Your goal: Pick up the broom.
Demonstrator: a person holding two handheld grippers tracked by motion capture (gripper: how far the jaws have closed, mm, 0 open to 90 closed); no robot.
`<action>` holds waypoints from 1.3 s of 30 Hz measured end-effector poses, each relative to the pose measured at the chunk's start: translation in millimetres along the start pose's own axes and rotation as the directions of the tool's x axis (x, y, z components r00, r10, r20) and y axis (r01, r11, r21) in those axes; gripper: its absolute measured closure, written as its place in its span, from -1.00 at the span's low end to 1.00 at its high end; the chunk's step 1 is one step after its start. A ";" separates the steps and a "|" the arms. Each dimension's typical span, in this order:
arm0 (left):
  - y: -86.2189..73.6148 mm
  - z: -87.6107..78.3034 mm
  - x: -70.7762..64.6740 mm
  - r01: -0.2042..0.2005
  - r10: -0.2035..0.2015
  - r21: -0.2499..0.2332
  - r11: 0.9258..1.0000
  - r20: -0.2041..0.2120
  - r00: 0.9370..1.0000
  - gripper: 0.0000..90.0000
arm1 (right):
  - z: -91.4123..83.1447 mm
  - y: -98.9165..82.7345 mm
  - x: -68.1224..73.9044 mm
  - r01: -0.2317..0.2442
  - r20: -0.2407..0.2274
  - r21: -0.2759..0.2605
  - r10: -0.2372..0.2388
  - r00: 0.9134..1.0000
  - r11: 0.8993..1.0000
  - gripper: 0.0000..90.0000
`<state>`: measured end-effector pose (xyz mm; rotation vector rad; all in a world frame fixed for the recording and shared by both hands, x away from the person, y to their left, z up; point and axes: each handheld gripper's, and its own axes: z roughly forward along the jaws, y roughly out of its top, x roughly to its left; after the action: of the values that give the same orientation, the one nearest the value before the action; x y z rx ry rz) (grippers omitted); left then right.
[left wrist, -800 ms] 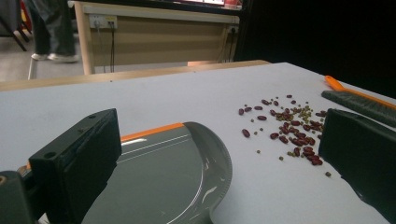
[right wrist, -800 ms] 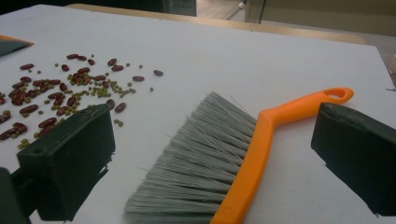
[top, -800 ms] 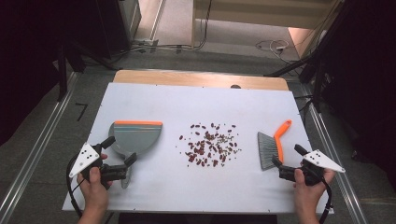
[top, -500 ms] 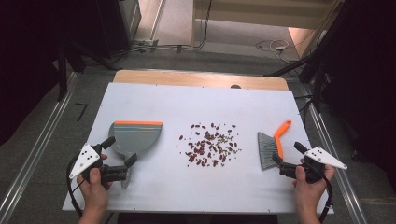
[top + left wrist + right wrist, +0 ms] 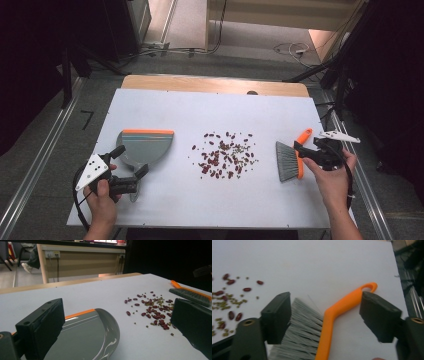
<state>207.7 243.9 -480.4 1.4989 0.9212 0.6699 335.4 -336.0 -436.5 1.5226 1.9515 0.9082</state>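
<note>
Right gripper (image 5: pixel 306 150) has moved up, open jaws now straddling the brush (image 5: pixel 290 159) at right; left gripper (image 5: pixel 131 165) open by the dustpan (image 5: pixel 145 145); beans (image 5: pixel 223 155) centre, unswept.

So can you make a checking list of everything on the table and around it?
Surface: white table top, wooden strip at far edge.
Job's things: grey plastic dustpan with orange lip; grey-bristled brush with orange handle; pile of red beans and small green ones lying between them.
Clutter: nothing seen.
Grippers: left claw open, at the dustpan; right claw open, jaws either side of the brush.
Cables: one trailing from each claw.
Surroundings: grey floor, cables on it, dark stands.
</note>
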 end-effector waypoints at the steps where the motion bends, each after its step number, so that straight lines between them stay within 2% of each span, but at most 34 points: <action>1: 0.1 -0.4 0.5 0.000 0.000 -0.001 1.000 0.000 1.000 -1.00 | 4.1 2.9 -1.9 -0.010 0.002 0.027 0.010 1.000 1.000 -0.37; 3: 0.2 -1.5 1.3 0.000 0.000 -0.004 1.000 -0.002 1.000 -1.00 | 12.6 7.2 -4.4 -0.011 0.012 0.094 0.010 1.000 0.995 -0.27; 5: 0.2 -2.0 1.4 0.004 -0.004 -0.006 1.000 -0.002 1.000 -1.00 | 19.3 8.8 -5.1 -0.001 0.030 0.160 -0.004 1.000 0.987 -0.24; 8: -0.3 -3.5 2.7 0.004 -0.004 -0.005 1.000 -0.006 1.000 -1.00 | 22.8 9.1 -6.1 -0.013 0.043 0.191 0.005 0.999 0.982 -0.17; 9: -0.6 -4.0 3.7 0.006 -0.006 -0.003 1.000 -0.008 1.000 -1.00 | 24.2 10.9 -8.4 -0.072 0.016 0.211 0.070 0.997 0.975 -0.11; 11: -0.8 -3.9 3.8 0.009 -0.009 -0.005 1.000 -0.008 1.000 -1.00 | 26.2 14.1 -10.1 -0.105 0.007 0.243 0.106 0.994 0.964 -0.06; 13: -0.8 -3.3 3.5 0.008 -0.009 -0.004 1.000 -0.007 1.000 -1.00 | 30.9 17.9 -11.4 -0.119 0.026 0.272 0.116 0.993 0.955 -0.05; 15: -0.6 -1.9 2.1 0.003 -0.003 -0.001 1.000 -0.003 1.000 -1.00 | 38.7 21.7 -14.4 -0.135 0.039 0.309 0.129 0.991 0.941 -0.04; 16: -0.4 -1.5 1.6 0.001 -0.001 0.000 1.000 -0.005 1.000 -1.00 | 42.6 23.5 -15.7 -0.154 0.039 0.327 0.150 0.988 0.932 -0.04; 18: -0.4 -1.2 1.3 0.001 -0.001 0.001 1.000 -0.003 1.000 -1.00 | 50.8 27.0 -19.2 -0.201 0.043 0.368 0.199 0.979 0.908 -0.01; 19: -0.4 -0.8 1.1 -0.002 0.002 0.001 1.000 -0.003 1.000 -1.00 | 50.8 27.0 -19.2 -0.201 0.043 0.368 0.199 0.979 0.908 -0.01; 20: -0.5 -0.6 1.1 -0.004 0.004 0.003 1.000 -0.005 1.000 -1.00 | 59.8 29.7 -21.3 -0.238 0.073 0.392 0.228 0.971 0.889 -0.01; 21: -0.6 -0.7 1.4 -0.005 0.005 0.005 1.000 -0.005 1.000 -1.00 | 59.8 29.7 -21.3 -0.238 0.073 0.392 0.228 0.971 0.889 -0.01; 22: -0.8 -0.6 1.6 -0.004 0.004 0.003 1.000 -0.005 1.000 -1.00 | 66.9 32.1 -22.0 -0.272 0.109 0.412 0.249 0.962 0.869 0.01; 23: -0.8 -0.6 1.7 -0.003 0.003 0.003 1.000 -0.006 1.000 -1.00 | 69.0 33.1 -22.2 -0.280 0.121 0.418 0.253 0.960 0.864 0.01; 24: -1.0 -0.7 1.9 -0.002 0.002 0.002 1.000 -0.008 1.000 -1.00 | 69.0 33.1 -22.2 -0.280 0.121 0.418 0.253 0.960 0.864 0.01; 25: -1.2 -1.0 2.5 -0.004 0.004 0.003 1.000 -0.008 1.000 -1.00 | 74.1 36.7 -22.2 -0.303 0.146 0.427 0.265 0.953 0.852 0.01; 29: -1.5 -1.6 3.1 -0.005 0.005 0.005 1.000 -0.011 1.000 -1.00 | 80.7 42.5 -23.4 -0.351 0.192 0.435 0.296 0.936 0.829 0.01; 32: -1.3 -2.3 4.0 -0.007 0.007 0.003 1.000 -0.010 1.000 -1.00 | 85.5 44.5 -22.6 -0.370 0.218 0.439 0.302 0.928 0.819 0.01; 36: -1.5 -2.8 5.1 -0.006 0.006 0.004 1.000 -0.013 1.000 -1.00 | 88.9 45.3 -17.6 -0.372 0.239 0.442 0.292 0.926 0.816 0.02; 38: -1.4 -2.5 5.1 -0.007 0.007 0.004 1.000 -0.013 1.000 -1.00 | 92.9 43.1 -15.1 -0.375 0.255 0.457 0.285 0.924 0.807 0.04; 39: -1.4 -2.4 4.9 -0.007 0.007 0.003 1.000 -0.013 1.000 -1.00 | 93.5 42.2 -13.3 -0.371 0.265 0.452 0.275 0.924 0.811 0.06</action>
<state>208.0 249.3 -481.9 1.5029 0.9279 0.6840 433.8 -323.9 -465.8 2.2024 1.9023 0.3627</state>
